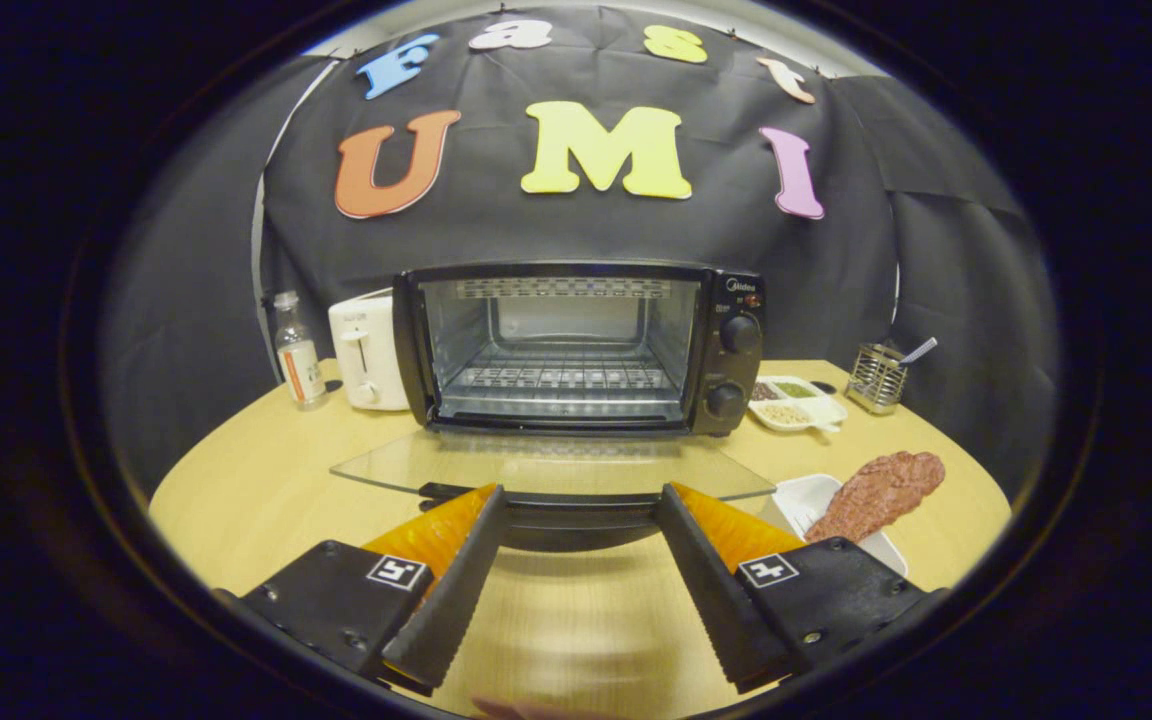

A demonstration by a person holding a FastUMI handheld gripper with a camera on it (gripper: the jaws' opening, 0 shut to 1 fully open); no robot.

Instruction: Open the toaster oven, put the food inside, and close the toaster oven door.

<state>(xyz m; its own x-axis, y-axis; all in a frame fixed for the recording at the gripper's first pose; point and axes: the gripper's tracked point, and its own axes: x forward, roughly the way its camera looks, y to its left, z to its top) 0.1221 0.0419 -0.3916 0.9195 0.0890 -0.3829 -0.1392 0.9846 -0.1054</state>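
We see our gripper (581,497) spread wide, grasping nothing, its tips at the handle (576,496) of the oven (576,345) door, which lies flat open at twelve o'clock; meat (876,492) waits at two o'clock.

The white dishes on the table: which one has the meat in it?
The plain white tray beside the open gripper holds the meat; the divided dish holds seasonings.
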